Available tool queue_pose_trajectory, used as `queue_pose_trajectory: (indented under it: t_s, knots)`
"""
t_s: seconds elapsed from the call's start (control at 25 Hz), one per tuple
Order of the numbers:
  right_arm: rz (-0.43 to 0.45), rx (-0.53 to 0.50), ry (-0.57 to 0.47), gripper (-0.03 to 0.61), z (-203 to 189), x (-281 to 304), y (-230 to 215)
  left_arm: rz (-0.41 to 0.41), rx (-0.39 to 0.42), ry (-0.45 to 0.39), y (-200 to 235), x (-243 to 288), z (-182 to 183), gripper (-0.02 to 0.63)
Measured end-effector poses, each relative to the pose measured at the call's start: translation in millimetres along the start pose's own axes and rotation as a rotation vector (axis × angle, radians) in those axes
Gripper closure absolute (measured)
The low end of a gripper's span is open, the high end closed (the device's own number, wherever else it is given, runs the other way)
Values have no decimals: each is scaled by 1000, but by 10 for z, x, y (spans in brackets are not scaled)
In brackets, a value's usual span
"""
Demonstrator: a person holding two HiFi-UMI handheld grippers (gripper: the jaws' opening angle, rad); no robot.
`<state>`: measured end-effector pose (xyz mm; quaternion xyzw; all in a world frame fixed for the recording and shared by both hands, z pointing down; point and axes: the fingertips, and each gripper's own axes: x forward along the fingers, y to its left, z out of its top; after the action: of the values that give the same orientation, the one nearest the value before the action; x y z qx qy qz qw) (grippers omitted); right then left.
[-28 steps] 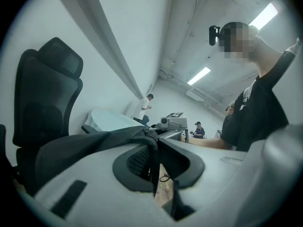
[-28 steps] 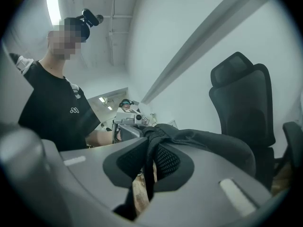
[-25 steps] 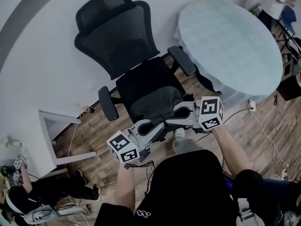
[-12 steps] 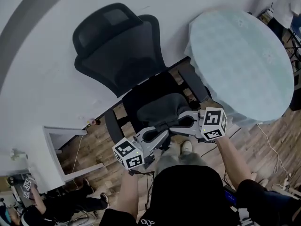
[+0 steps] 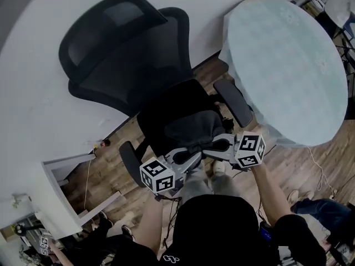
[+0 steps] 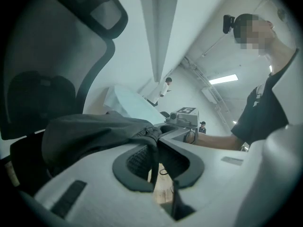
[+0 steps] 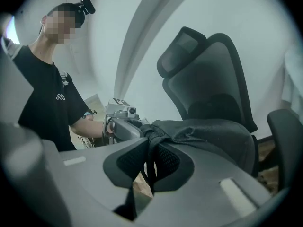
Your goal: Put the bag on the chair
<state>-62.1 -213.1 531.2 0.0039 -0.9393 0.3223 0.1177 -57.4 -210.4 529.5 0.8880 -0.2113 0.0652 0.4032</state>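
Note:
A dark grey fabric bag point(image 5: 191, 127) hangs over the seat of the black mesh office chair point(image 5: 125, 60). In the head view my left gripper point(image 5: 191, 150) and my right gripper point(image 5: 201, 147) meet at the bag's near edge. The left gripper point(image 6: 155, 148) is shut on the bag's black strap point(image 6: 152, 137), with the bag's body point(image 6: 90, 136) bulging beyond the jaws. My right gripper point(image 7: 150, 157) pinches the same strap point(image 7: 151, 143) from the other side, the bag point(image 7: 213, 134) spreading toward the chair back point(image 7: 213, 74).
A round table point(image 5: 288, 60) with a pale cloth stands right of the chair, close to its right armrest point(image 5: 233, 101). The left armrest point(image 5: 128, 162) is near my left gripper. A white cabinet point(image 5: 61, 193) stands at the lower left against the wall. Cables lie on the wooden floor point(image 5: 316, 159).
Both grippers have carried the bag forward from the seat's front edge to above the seat. The view has shifted, so the chair now sits closer under me.

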Motion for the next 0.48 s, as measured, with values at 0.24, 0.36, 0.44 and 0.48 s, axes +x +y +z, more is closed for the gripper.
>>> queue_pose_trajectory:
  t_s: [0.24,0.36,0.44,0.48]
  knots:
    - [-29,92,-144,541,147,112,-377,-51,-77,-29,378,34,204,577]
    - [-66,120,-187,541,218,159,-555,-66,-97,-29,551,59,297,578]
    - [-98,131,-209,541,268,182,-693,-68,-121,-47,682,91,364,578]
    - [-117,139,-223,541,291,197,-771,-65,-135,-59,755,107,398,578]
